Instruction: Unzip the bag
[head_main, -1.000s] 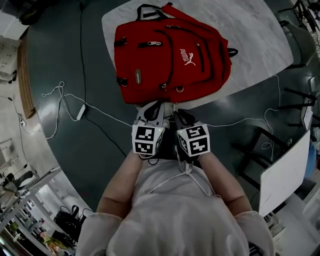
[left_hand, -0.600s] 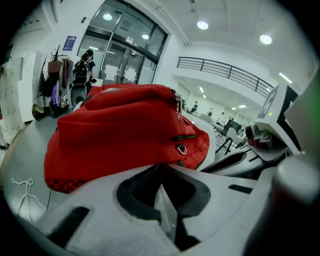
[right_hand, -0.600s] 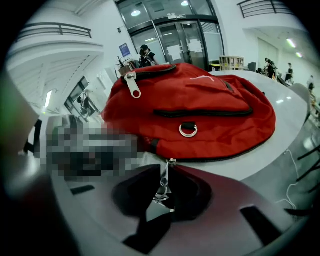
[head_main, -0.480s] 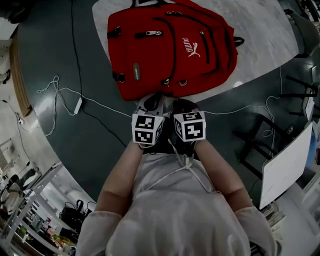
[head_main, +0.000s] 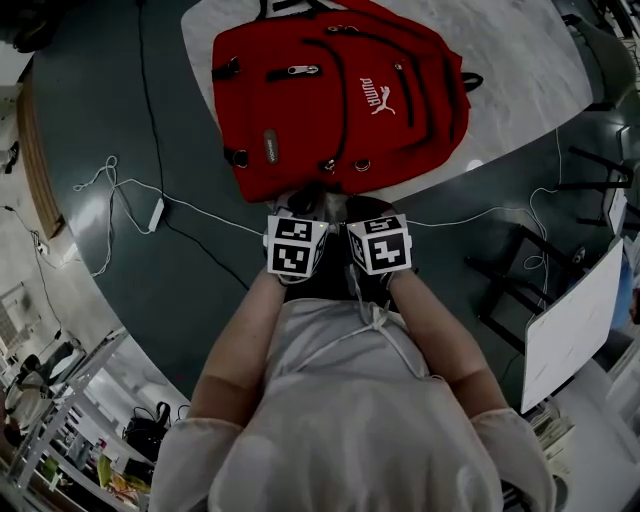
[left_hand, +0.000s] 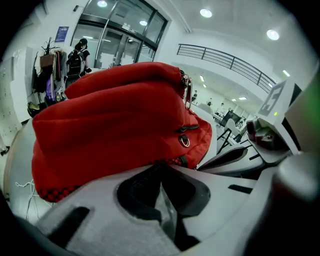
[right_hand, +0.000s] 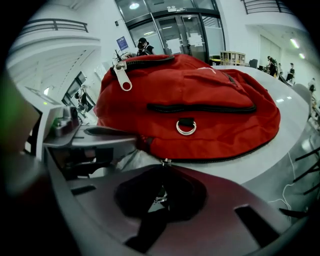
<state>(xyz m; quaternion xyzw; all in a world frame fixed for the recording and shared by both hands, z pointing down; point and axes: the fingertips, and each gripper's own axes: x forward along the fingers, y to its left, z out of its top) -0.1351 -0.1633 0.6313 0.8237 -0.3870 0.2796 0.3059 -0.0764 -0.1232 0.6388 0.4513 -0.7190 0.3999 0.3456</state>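
A red backpack (head_main: 340, 90) lies flat on a white marble table (head_main: 520, 80), its bottom edge toward me. Both grippers sit side by side at that edge. My left gripper (head_main: 305, 203) is shut, and in the left gripper view its jaws (left_hand: 162, 167) meet at the bag's (left_hand: 115, 120) checkered bottom hem. My right gripper (head_main: 352, 205) is shut on a small metal zipper pull (right_hand: 163, 162) at the end of the black zipper that runs along the bag's (right_hand: 200, 115) lower seam. The right gripper's jaws (right_hand: 162, 170) meet at the table rim.
A bigger silver zipper pull (right_hand: 121, 76) hangs at the bag's top, and a metal D-ring (right_hand: 186, 129) is on its front. White cables (head_main: 130, 190) trail over the dark floor on the left. A dark chair (head_main: 520, 290) and a white panel (head_main: 565, 335) stand to the right.
Both grippers have moved forward together, closing the gap to the bag's bottom edge. The bag has stayed flat on the table.
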